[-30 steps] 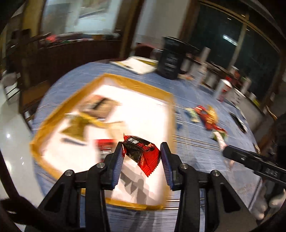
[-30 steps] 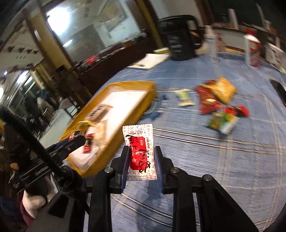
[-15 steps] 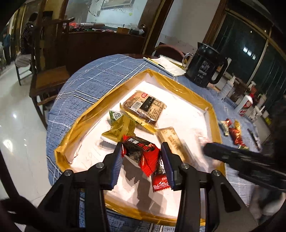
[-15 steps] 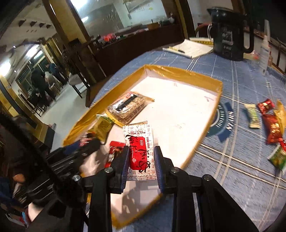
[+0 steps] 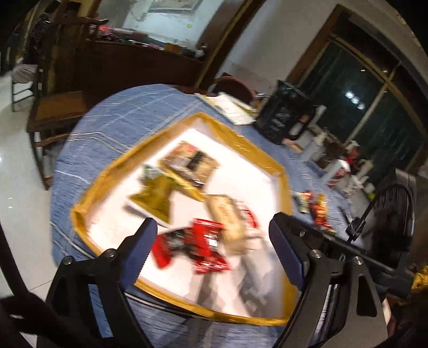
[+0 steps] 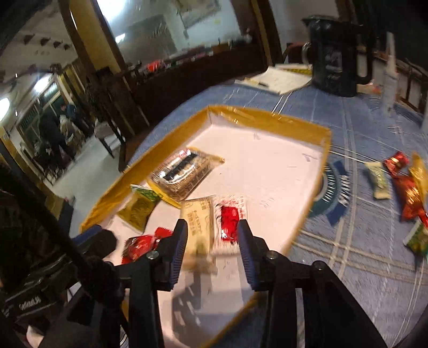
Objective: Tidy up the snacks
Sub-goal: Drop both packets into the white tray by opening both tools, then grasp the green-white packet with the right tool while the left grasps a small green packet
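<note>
Showing unreadable writing, red-white packet (image 6: pixel 230 222)

Setting: domestic dining room, evening.
- Round surface (image 5: pixel 120 125) under a blue checked cloth, carrying a shallow yellow-rimmed tray (image 6: pixel 267 117) of packaged snacks, with loose snack packets (image 6: pixel 406 192) lying on the cloth beside it.
- Dark wooden chair (image 5: pixel 57 107) drawn up at the surface's edge.
- Long dark wooden sideboard (image 5: pixel 133 61) against the far wall, its top cluttered with small items too blurred to name.
- Black electric kettle (image 6: pixel 337 53) and a stack of papers (image 6: pixel 281 77) on the surface.
- Glossy pale tiled floor (image 5: pixel 16 187).
- Large dark window (image 5: pixel 374 101) with a wood frame, reflecting indoor lights.
- Framed picture (image 6: pixel 198 10) on the pale wall.
</note>
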`<state>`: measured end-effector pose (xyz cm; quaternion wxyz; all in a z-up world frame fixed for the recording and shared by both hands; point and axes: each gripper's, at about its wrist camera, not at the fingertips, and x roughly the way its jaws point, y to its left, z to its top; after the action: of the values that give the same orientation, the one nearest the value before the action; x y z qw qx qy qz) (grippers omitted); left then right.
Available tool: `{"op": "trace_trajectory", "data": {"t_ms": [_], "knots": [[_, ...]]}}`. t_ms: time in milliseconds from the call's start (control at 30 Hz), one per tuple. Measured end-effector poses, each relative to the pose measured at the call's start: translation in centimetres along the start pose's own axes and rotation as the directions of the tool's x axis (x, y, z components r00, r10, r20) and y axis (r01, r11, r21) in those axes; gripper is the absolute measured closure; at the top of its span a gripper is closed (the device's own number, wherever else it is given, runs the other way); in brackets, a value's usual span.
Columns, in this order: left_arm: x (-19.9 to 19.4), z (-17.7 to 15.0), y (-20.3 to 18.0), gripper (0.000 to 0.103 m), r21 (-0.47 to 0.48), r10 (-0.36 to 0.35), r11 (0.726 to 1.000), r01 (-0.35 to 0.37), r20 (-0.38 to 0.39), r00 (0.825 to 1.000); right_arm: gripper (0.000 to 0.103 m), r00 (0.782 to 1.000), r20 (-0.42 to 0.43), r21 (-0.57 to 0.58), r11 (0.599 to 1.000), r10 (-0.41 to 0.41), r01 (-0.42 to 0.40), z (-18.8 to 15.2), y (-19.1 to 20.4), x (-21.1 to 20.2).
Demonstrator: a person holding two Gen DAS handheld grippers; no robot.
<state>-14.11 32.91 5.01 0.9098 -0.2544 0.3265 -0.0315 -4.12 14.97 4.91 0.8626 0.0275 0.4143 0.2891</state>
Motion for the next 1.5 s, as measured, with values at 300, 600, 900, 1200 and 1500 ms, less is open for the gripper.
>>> {"op": "trace_trajectory", "data": {"t_ms": [300, 600, 900, 1200, 1500], "knots": [[-1.4, -2.1, -6.3, 0.017, 0.074, -0.108, 0.991, 0.113, -0.065, 0.992, 0.061, 0.994, 0.11, 0.212, 0.976, 0.019, -0.042, -4.1, -4.6, -6.6], [-0.3, -4.6, -11.5, 0.012, 0.049, -0.212, 0.973, 0.225, -0.184, 0.96, 0.061, 0.977, 0.209, 0.368, 0.929, -0.038, -0.043, -8.1, -11.1, -13.0], [2.1, -6.9, -16.0, 0.012, 0.067, -0.234, 0.963, 0.261, -0.267, 0.935, 0.059, 0.956, 0.269, 0.504, 0.863, -0.117, -0.036, -11.3, -18.1, -17.4], [4.6, -7.6, -18.9, 0.013, 0.113, -0.185, 0.964, 0.239, -0.359, 0.915, 0.059, 0.961, 0.212, 0.509, 0.86, -0.175, 0.044, -10.4, -22.4, -18.7], [5.3, -6.1, -17.7, 0.045, 0.121, -0.178, 0.966, 0.229, -0.334, 0.926, 0.059, 0.986, 0.105, 0.48, 0.875, -0.125, 0.06, -5.3, -24.8, -12.0]]}}
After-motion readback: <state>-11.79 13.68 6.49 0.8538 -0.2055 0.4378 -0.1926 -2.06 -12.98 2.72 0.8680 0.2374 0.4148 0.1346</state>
